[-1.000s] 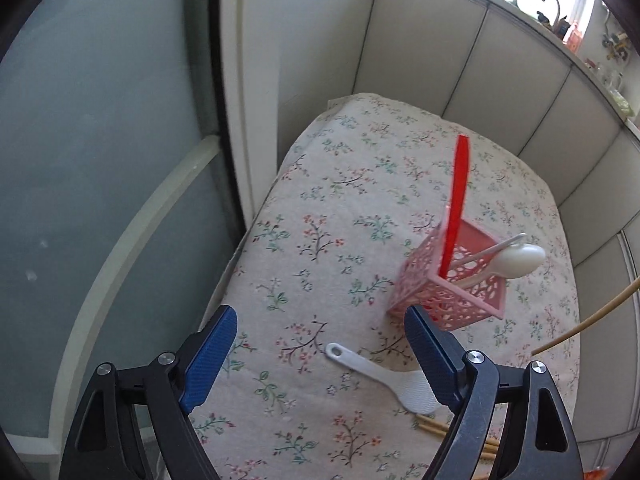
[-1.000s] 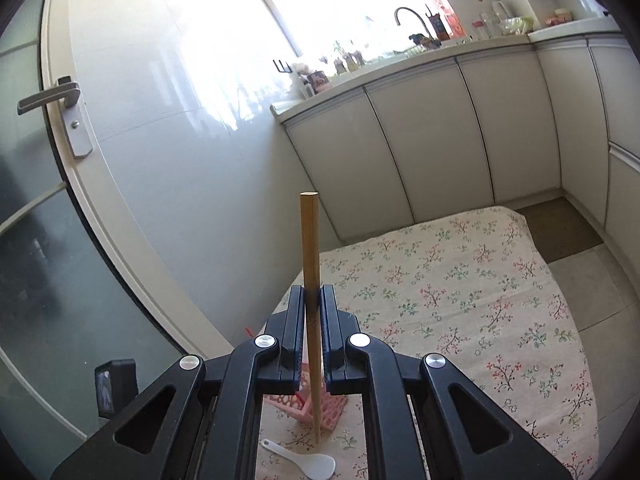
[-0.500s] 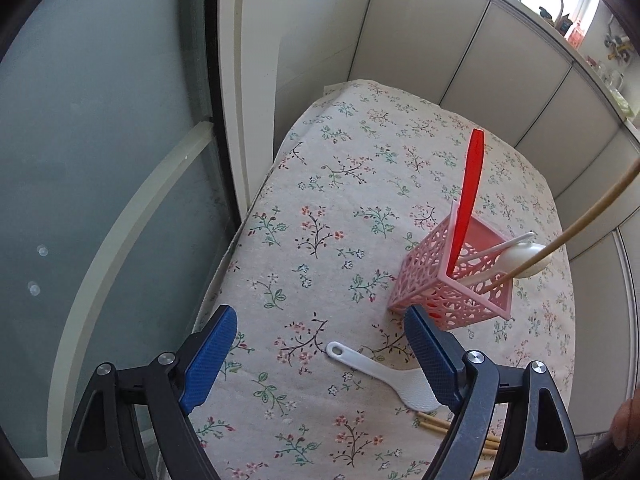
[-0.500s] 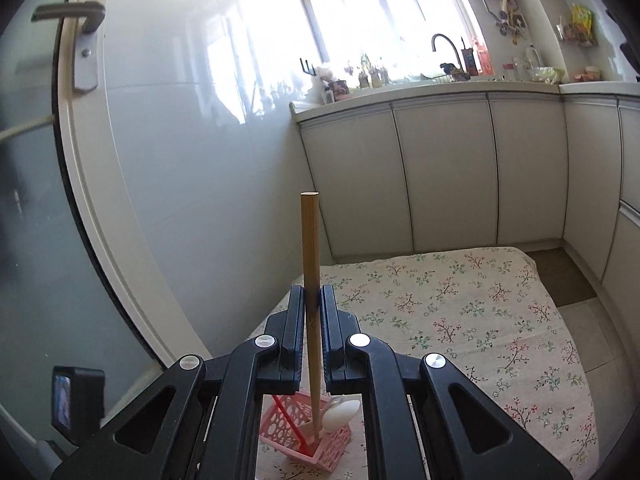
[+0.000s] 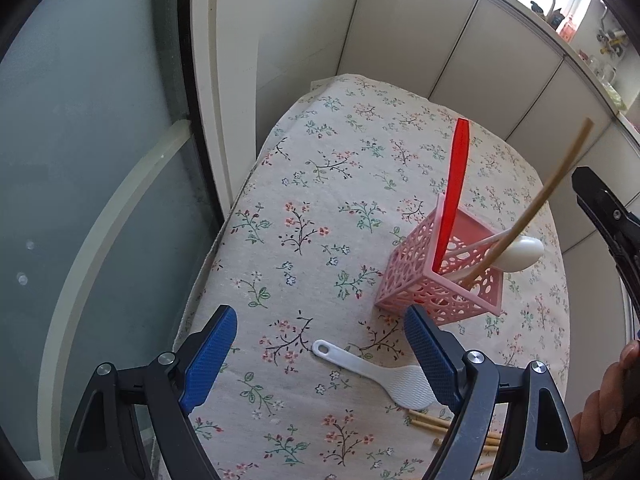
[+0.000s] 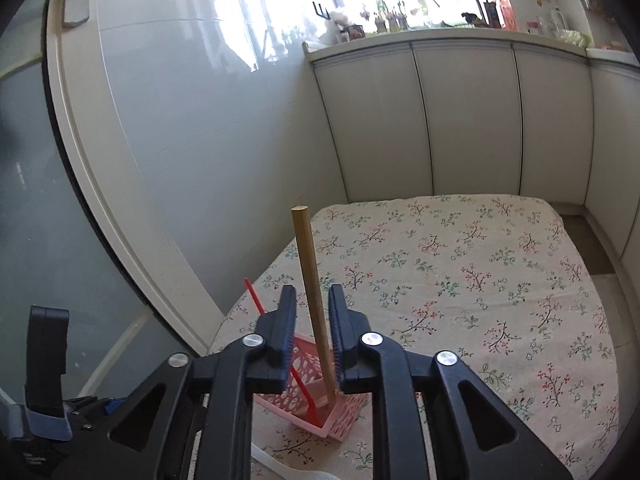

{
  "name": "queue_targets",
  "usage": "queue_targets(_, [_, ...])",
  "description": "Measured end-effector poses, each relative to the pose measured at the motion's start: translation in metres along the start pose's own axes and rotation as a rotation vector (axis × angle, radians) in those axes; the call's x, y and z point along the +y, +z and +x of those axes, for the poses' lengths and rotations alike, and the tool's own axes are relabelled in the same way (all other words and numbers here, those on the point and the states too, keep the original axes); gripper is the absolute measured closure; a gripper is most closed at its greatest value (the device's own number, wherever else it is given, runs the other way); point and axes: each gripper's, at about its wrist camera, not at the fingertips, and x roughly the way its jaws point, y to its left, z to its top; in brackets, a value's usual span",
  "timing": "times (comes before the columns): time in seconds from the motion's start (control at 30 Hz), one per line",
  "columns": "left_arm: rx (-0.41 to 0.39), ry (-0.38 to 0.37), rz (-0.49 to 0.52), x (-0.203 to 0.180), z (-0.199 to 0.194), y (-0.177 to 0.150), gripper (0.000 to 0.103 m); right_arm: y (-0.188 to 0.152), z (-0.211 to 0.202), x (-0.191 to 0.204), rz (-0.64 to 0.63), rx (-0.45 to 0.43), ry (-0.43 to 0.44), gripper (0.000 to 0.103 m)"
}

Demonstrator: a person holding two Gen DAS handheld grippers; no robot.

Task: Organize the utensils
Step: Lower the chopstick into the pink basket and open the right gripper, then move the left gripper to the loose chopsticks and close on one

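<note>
A pink lattice basket (image 5: 440, 284) (image 6: 308, 368) stands on the floral tablecloth (image 5: 320, 208). In it lean a red utensil (image 5: 454, 188) (image 6: 256, 298), a white spoon (image 5: 520, 254) and a wooden chopstick (image 5: 532, 208) (image 6: 312, 280). My right gripper (image 6: 312, 308) is opening; the chopstick stands free in the gap between the pads, its lower end in the basket. My left gripper (image 5: 320, 344) hangs open above a white rice paddle (image 5: 376, 372) lying flat. More chopsticks (image 5: 440, 426) lie near the right finger.
A glass door (image 5: 80, 160) and white frame run along the table's left edge. Cabinet fronts (image 6: 460, 120) close off the far side. A hand (image 5: 608, 412) shows at the right edge of the left wrist view. The cloth's far half (image 6: 480, 260) carries no objects.
The right gripper came down over the basket with the chopstick, lowered its end into the basket, and its jaws have parted from the stick. The left gripper stayed open and nearly still.
</note>
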Motion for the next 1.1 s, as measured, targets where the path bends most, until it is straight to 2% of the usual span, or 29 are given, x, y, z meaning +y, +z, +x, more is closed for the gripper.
queue_targets(0.13, [0.018, -0.029, 0.001, -0.002, 0.0, -0.001, 0.016, 0.005, -0.024, -0.015, 0.048, 0.021, -0.001, 0.065])
queue_targets(0.23, [0.033, -0.039, 0.016, -0.006, 0.001, -0.005, 0.016, 0.004, -0.039, -0.03, 0.076, 0.073, -0.026, 0.061])
queue_targets(0.33, [0.056, -0.05, 0.033, -0.009, 0.003, -0.011, 0.016, -0.005, -0.048, -0.047, 0.096, 0.177, -0.079, 0.055])
queue_targets(0.43, [0.088, -0.074, 0.056, -0.015, 0.005, -0.019, 0.016, -0.021, -0.057, -0.064, 0.105, 0.277, -0.133, 0.055])
queue_targets(0.57, [0.157, -0.115, 0.114, -0.029, 0.01, -0.037, 0.016, -0.048, -0.074, -0.086, 0.143, 0.375, -0.16, 0.054])
queue_targets(0.63, [0.205, -0.15, 0.143, -0.037, 0.016, -0.048, 0.016, -0.06, -0.076, -0.098, 0.175, 0.453, -0.193, 0.054])
queue_targets(0.77, [0.307, -0.189, 0.167, -0.05, 0.033, -0.067, 0.018, -0.09, -0.08, -0.122, 0.26, 0.582, -0.176, 0.053])
queue_targets(0.83, [0.334, -0.196, 0.189, -0.058, 0.038, -0.075, 0.018, -0.104, -0.082, -0.129, 0.265, 0.629, -0.188, 0.053])
queue_targets(0.97, [0.354, -0.213, 0.265, -0.078, 0.038, -0.087, 0.032, -0.124, -0.09, -0.141, 0.24, 0.693, -0.227, 0.053])
queue_targets(1.1, [0.35, -0.254, 0.42, -0.111, 0.04, -0.104, 0.034, -0.125, -0.101, -0.16, 0.276, 0.695, -0.245, 0.053])
